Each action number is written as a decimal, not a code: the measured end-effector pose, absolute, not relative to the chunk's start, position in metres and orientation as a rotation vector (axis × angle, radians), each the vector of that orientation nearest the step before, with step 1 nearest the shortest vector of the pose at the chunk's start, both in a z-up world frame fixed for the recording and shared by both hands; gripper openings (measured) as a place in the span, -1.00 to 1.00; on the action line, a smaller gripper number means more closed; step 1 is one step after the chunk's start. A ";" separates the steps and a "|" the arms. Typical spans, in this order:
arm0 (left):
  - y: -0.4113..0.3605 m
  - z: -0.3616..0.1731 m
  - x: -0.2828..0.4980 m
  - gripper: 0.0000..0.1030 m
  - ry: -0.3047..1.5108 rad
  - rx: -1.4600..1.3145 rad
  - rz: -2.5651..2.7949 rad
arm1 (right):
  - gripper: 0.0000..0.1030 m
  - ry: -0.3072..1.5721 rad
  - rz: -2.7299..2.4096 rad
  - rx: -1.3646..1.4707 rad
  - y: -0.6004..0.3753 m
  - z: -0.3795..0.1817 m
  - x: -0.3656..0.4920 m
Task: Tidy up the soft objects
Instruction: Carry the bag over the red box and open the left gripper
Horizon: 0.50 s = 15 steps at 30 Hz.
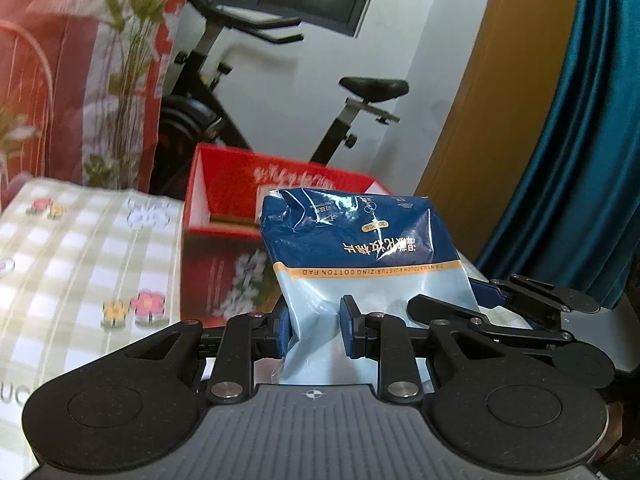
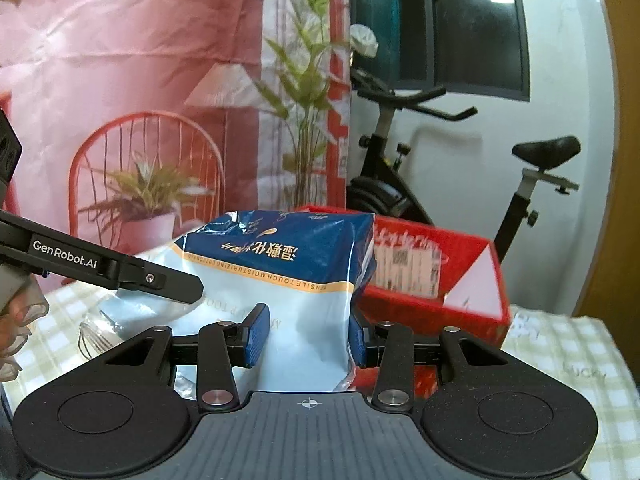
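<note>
Two hand-held grippers are sharing one load: the left hand-held gripper [image 1: 316,330] and the right hand-held gripper [image 2: 308,338] are each pinching the pale lower end of the cotton pad pack [image 1: 360,248], jaws narrowed onto its plastic. The pack is hanging in the air in front of the open red box [image 1: 240,208], which is standing on the checked tabletop [image 1: 80,256]. Its bottom edge is disappearing behind both gripper bodies. Part of the box interior is hiding behind the pack. A whisk-like wire shape [image 2: 96,340] is lying blurred on the cloth, hard to identify. An exercise bike [image 2: 400,184] is standing behind.
</note>
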<state>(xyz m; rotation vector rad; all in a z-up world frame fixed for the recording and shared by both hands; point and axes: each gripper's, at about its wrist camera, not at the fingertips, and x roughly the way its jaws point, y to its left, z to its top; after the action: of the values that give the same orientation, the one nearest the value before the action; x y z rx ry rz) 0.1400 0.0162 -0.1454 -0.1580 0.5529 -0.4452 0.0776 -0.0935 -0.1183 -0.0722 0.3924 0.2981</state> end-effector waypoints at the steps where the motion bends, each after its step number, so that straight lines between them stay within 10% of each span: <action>1: 0.015 -0.142 0.141 -0.48 0.547 -0.155 -0.449 | -0.25 0.387 0.296 -0.069 -0.096 -0.114 0.080; 15: 0.004 -0.112 0.188 -0.48 0.527 -0.157 -0.484 | -0.25 0.378 0.308 -0.048 -0.125 -0.071 0.134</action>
<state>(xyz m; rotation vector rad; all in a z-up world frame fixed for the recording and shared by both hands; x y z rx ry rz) 0.1882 0.0041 -0.1121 -0.1574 0.5274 -0.4842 0.1337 -0.1247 -0.0709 -0.0480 0.3780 0.3084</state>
